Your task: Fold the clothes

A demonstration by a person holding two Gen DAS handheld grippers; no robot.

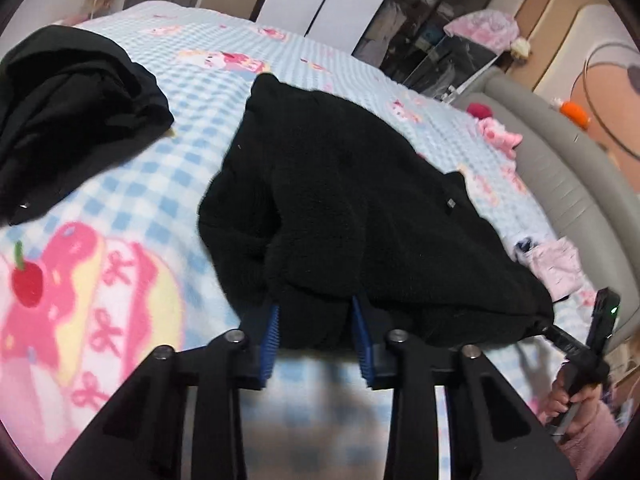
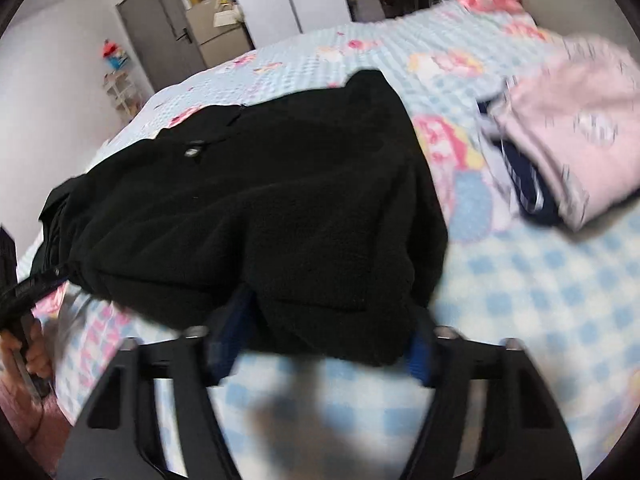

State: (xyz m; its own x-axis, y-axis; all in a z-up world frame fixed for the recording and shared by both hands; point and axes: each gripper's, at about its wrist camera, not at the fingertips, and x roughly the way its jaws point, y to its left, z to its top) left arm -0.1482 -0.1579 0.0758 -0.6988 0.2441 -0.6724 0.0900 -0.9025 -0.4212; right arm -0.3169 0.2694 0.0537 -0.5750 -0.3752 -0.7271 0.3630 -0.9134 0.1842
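Both grippers are clamped on the near hem of the black fleece [image 1: 360, 208]: left gripper [image 1: 316, 340] pinching a bunched fold, right gripper [image 2: 324, 344] the same at six o'clock in its view. Looks thick, soft and floppy, probably light, so grab edges or corners. It's draped over the checked blanket [image 1: 168, 168]. Beyond: one black pile [image 1: 72, 112] at ten o'clock, one pink folded garment [image 2: 568, 136] at two.

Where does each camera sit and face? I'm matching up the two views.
Left wrist: on the left claw, looking down across the bed; right claw and hand at lower right.
Right wrist: on the right claw, same aim; other hand at left edge.
Shared: black fleece garment, bunched between both claws.
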